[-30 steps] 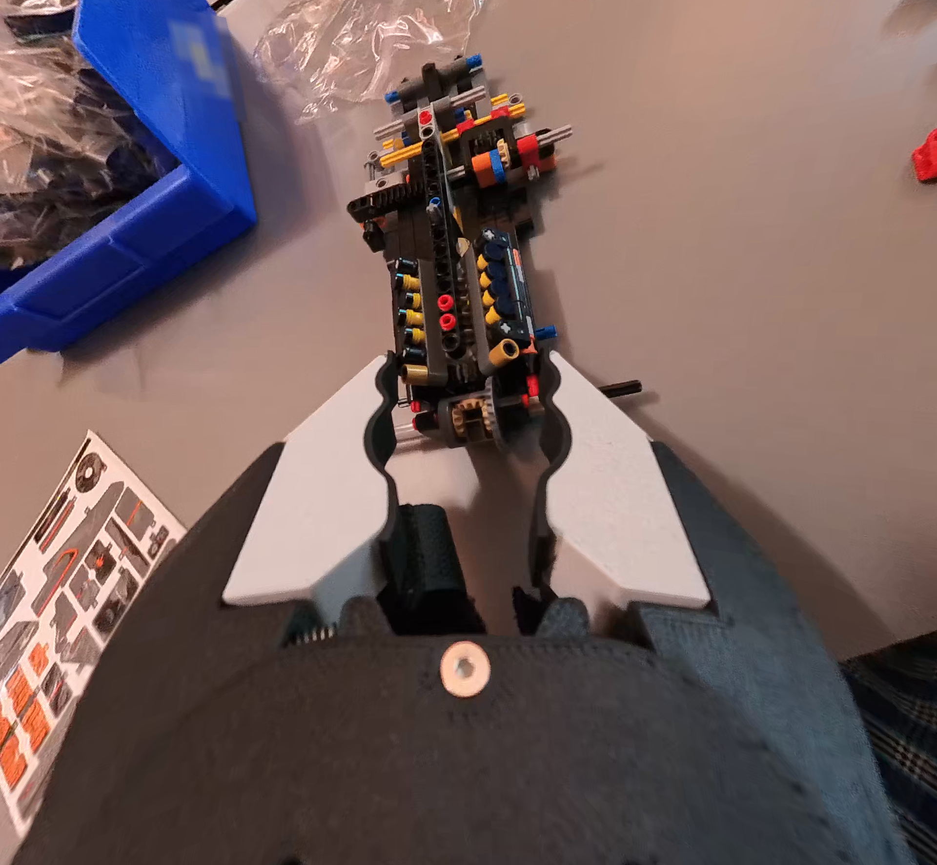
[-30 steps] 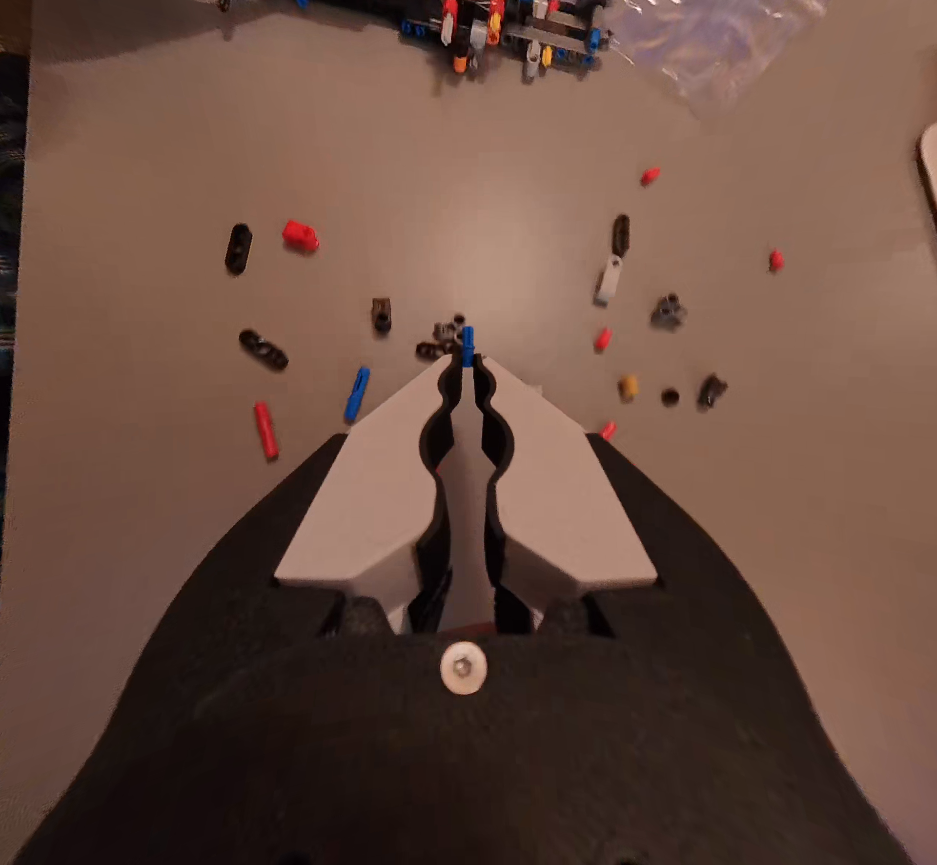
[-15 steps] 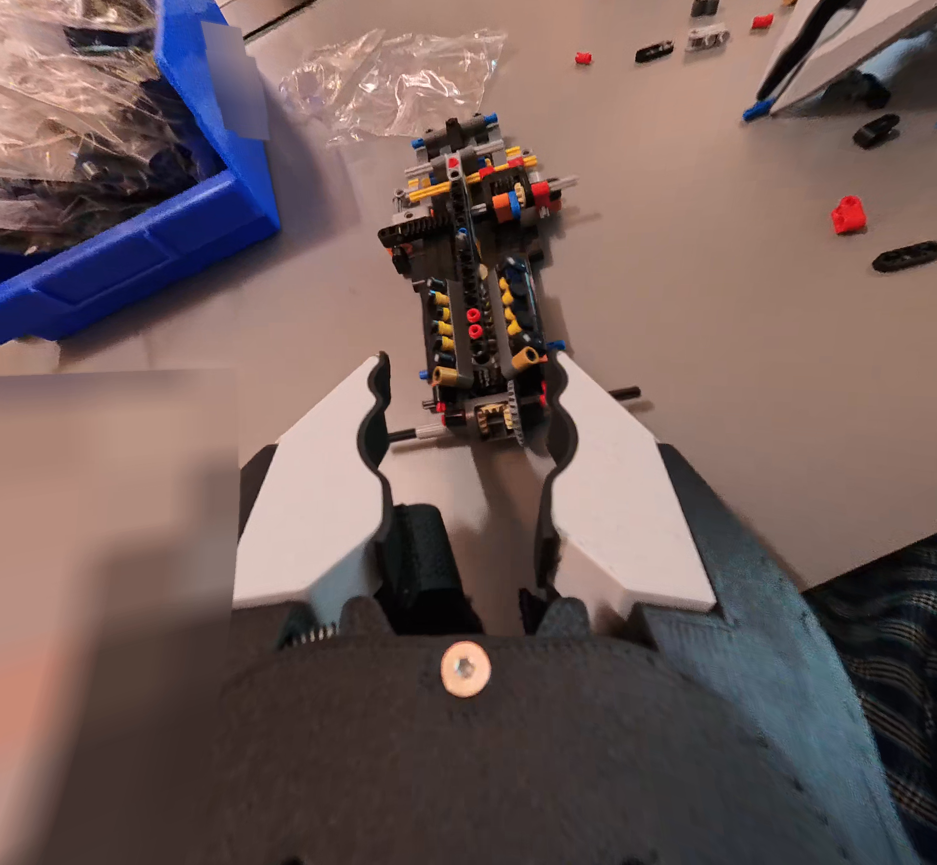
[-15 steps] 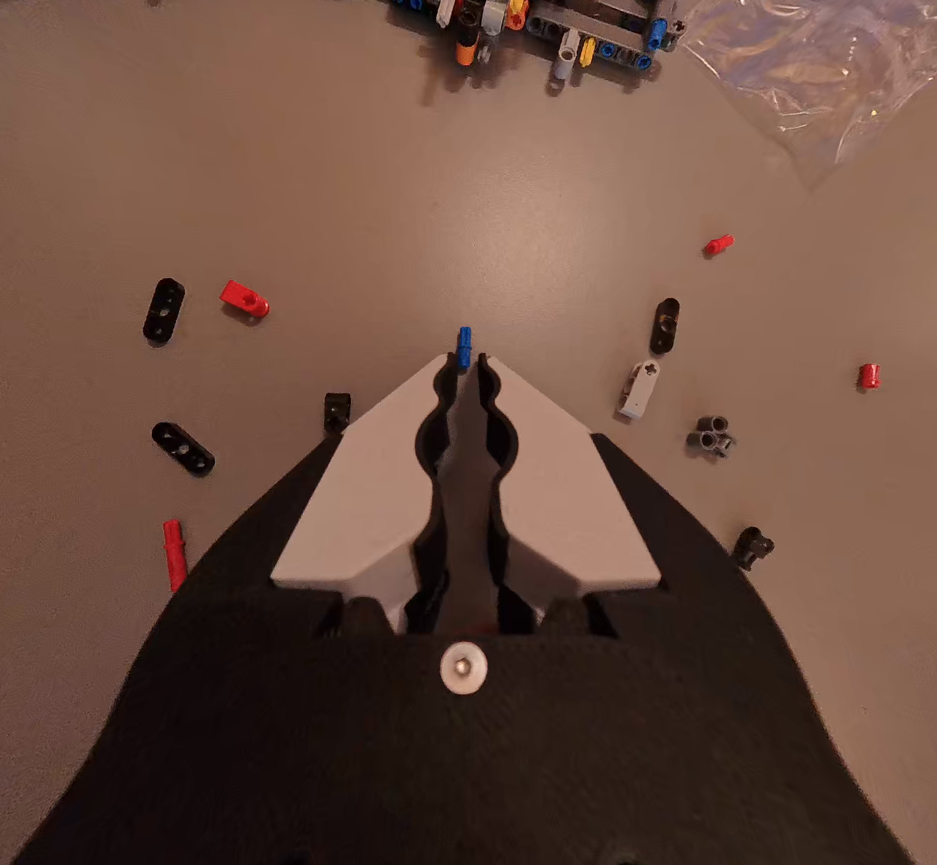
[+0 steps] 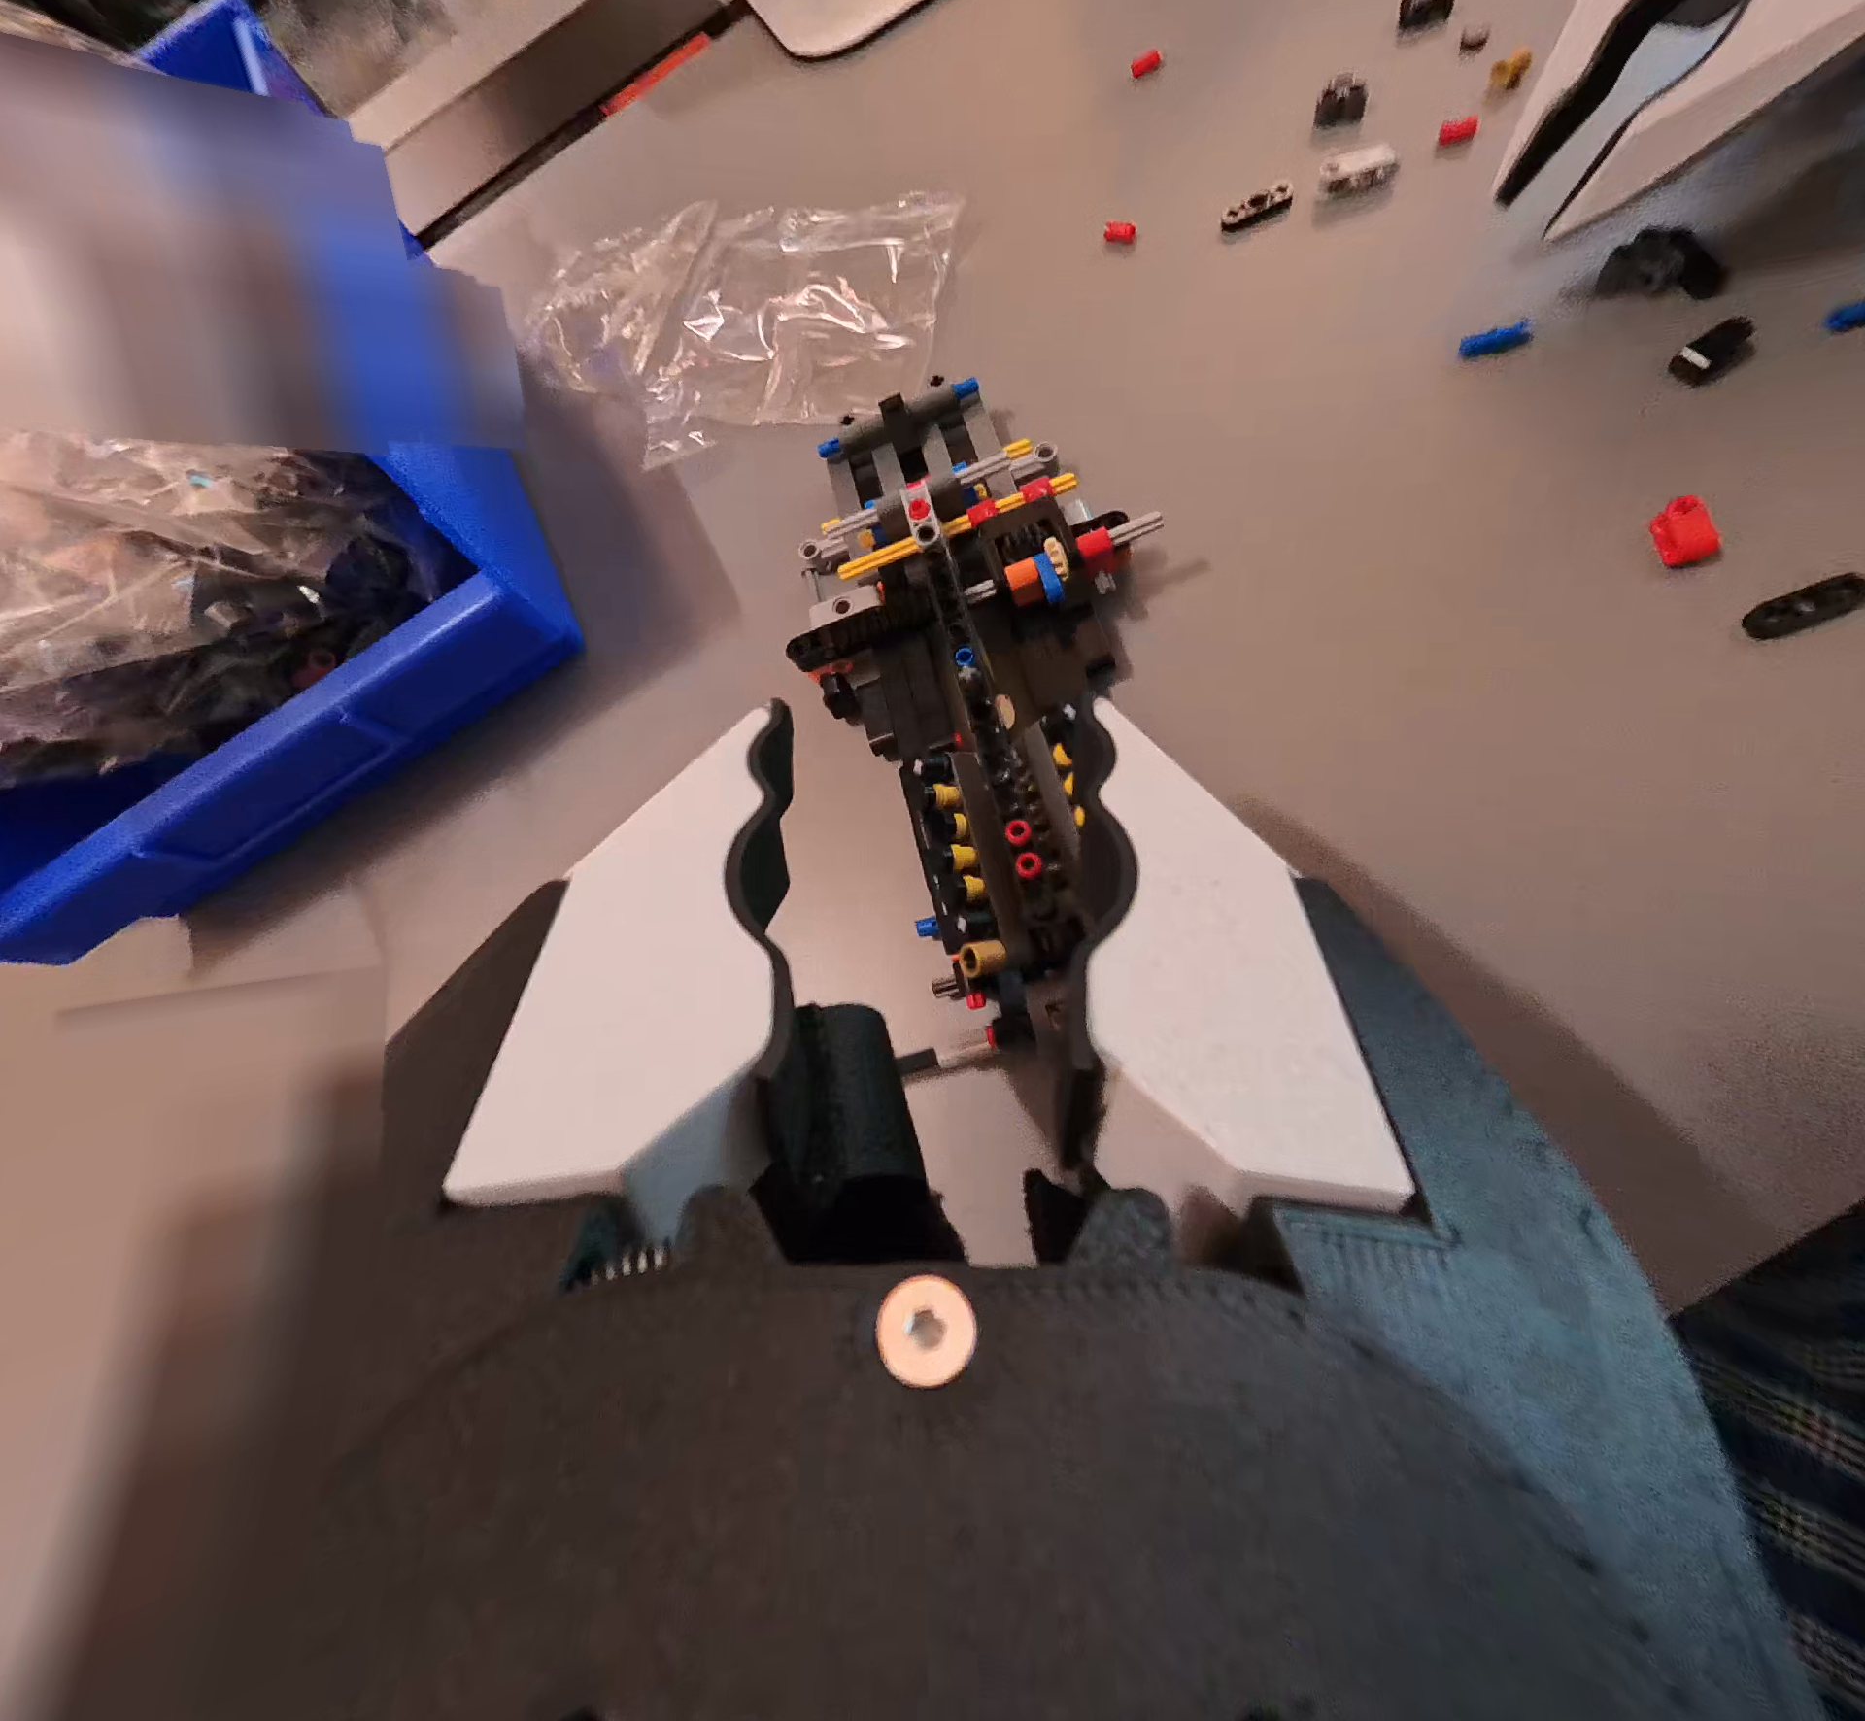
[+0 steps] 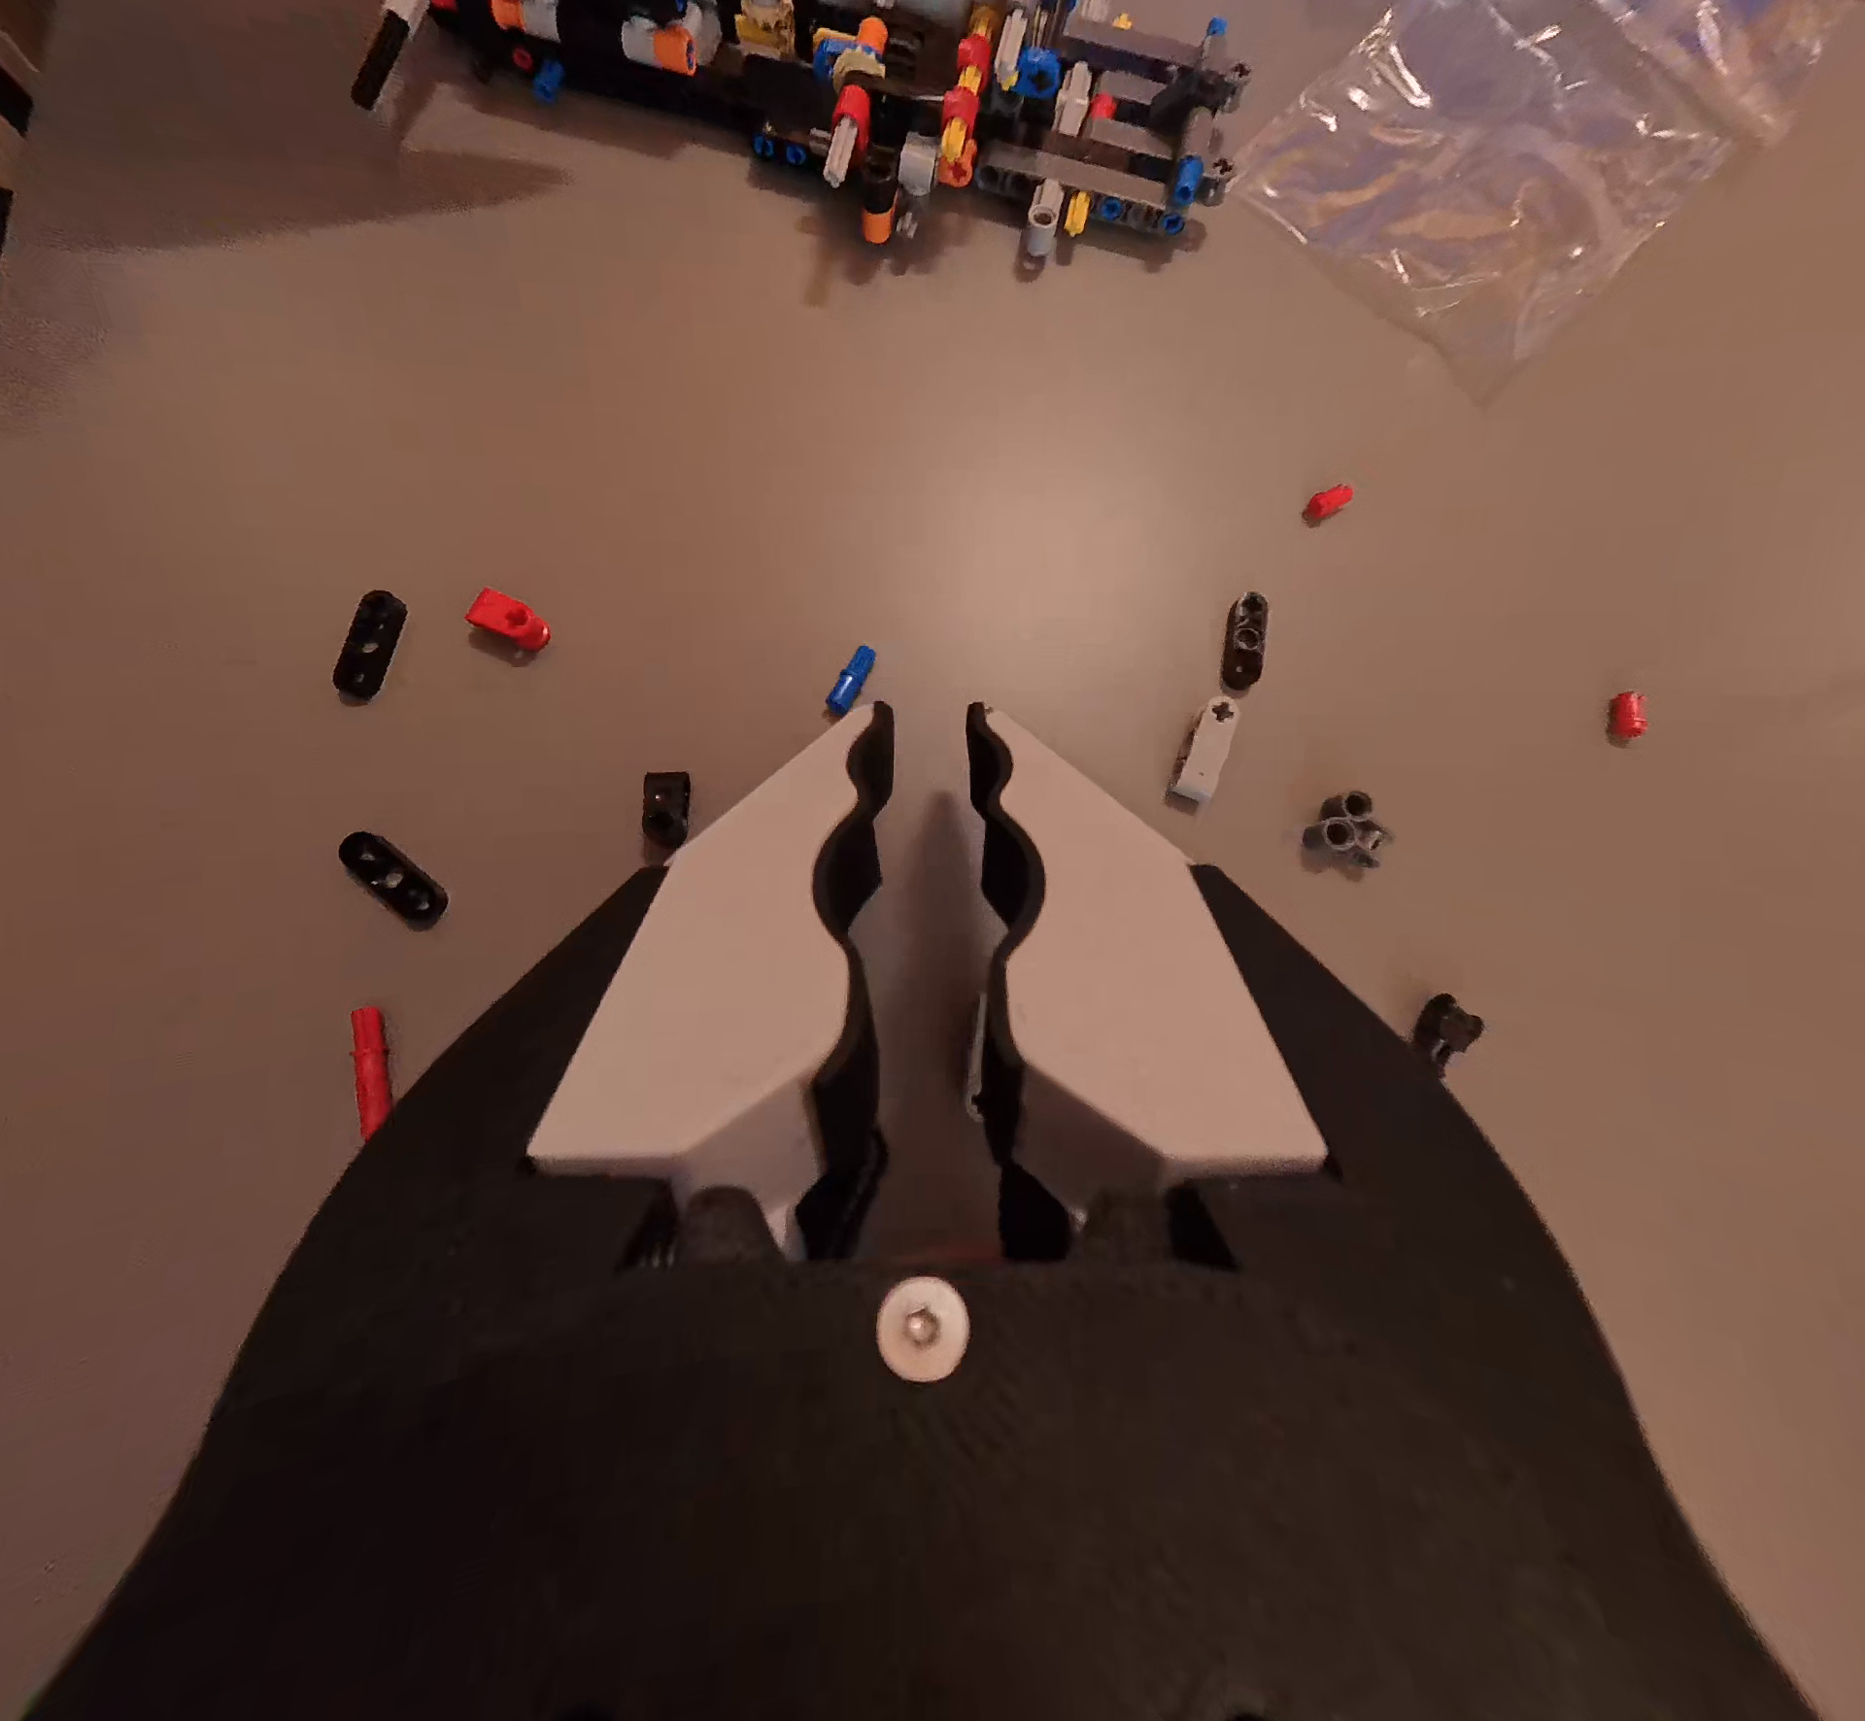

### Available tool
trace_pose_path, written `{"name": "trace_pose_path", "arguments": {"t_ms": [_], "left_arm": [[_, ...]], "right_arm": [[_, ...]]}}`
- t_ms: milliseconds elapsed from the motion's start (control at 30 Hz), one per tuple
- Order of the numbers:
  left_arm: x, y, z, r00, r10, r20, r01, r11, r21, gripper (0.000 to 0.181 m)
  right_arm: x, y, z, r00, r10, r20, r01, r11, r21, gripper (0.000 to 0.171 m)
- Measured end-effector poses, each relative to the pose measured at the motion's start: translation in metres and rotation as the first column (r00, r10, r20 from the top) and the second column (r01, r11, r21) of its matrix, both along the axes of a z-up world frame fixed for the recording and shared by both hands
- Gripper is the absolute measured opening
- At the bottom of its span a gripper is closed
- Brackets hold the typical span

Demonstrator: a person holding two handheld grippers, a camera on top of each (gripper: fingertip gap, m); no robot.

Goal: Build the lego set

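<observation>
Model [image 5: 959, 664] between parted left claw [image 5: 939, 744] fingers; no legible writing.

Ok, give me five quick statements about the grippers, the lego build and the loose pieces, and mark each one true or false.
1. The right gripper holds the blue pin. False: it is open, and the pin lies on the table beside its left fingertip.
2. The left gripper straddles the lego build. True.
3. The clear plastic bag lies inside the blue bin. False: it lies on the table.
4. The left gripper is shut. False: open.
5. The red pin lies on the table. True.
</observation>
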State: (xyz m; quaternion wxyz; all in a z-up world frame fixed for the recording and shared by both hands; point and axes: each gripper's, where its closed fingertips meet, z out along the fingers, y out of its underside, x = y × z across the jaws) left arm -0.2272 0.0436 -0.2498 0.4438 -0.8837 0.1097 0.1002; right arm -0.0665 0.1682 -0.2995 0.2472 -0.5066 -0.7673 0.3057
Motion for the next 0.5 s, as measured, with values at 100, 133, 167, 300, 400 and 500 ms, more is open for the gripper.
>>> {"name": "trace_pose_path", "arguments": {"t_ms": [100,133,167,300,400,500], "left_arm": [[-0.002,0.007,-0.012,1.0,-0.016,-0.021,0.014,0.997,-0.079,0.053],[-0.004,0.009,-0.016,1.0,-0.016,-0.023,0.013,0.995,-0.099,0.053],[-0.003,0.011,-0.02,1.0,-0.025,-0.014,0.023,0.992,-0.123,0.052],[-0.001,0.016,-0.028,0.999,-0.035,0.018,0.037,0.986,-0.161,0.046],[0.001,0.018,-0.03,0.999,-0.043,0.027,0.047,0.983,-0.18,0.04],[0.003,0.019,-0.034,0.998,-0.055,0.024,0.058,0.978,-0.199,0.028]], "right_arm": [[0.001,0.003,0.002,1.0,-0.01,-0.019,0.01,1.0,0.006,0.012],[0.001,0.004,0.001,1.0,-0.012,-0.023,0.012,1.0,0.009,0.012],[0.001,0.004,0.001,1.0,-0.012,-0.026,0.012,1.0,0.01,0.012],[0.001,0.005,0.002,0.999,-0.012,-0.039,0.013,1.0,0.018,0.011],[0.002,0.005,0.003,0.999,-0.008,-0.05,0.009,1.0,0.022,0.01],[0.002,0.006,0.004,0.998,-0.009,-0.056,0.011,1.0,0.023,0.01]]}}
